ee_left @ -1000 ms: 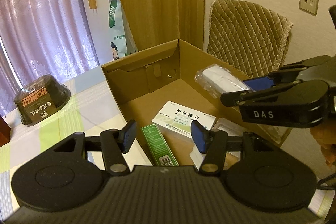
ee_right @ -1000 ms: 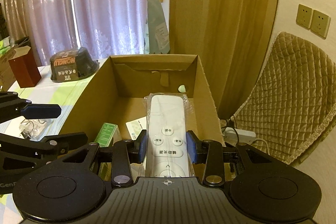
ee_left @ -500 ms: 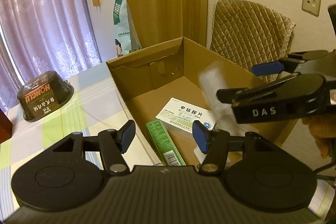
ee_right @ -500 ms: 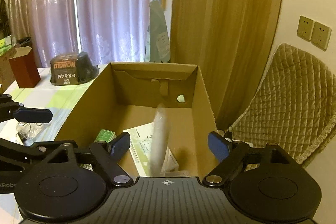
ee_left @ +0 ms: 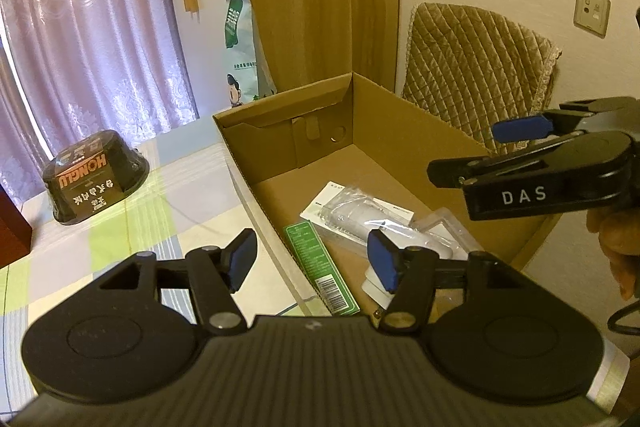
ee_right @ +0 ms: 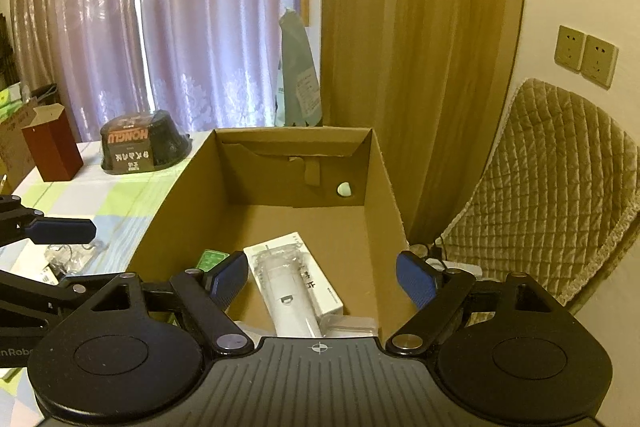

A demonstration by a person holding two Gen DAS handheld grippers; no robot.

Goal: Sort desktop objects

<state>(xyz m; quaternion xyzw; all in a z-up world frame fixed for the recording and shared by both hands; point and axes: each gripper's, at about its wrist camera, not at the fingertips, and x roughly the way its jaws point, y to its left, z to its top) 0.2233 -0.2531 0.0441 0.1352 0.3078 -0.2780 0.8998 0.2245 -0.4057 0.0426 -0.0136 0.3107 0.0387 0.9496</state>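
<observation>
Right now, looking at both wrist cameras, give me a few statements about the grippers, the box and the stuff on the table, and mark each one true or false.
1. The right gripper is clamped on the remote. False: it is open, and the remote lies in the cardboard box.
2. The left gripper is open and empty. True.
3. The green carton lies inside the box. True.
4. The black bowl sits inside the box. False: it stands upside down on the table, outside the box.
5. The dark red box stands upright on the table. True.
</observation>
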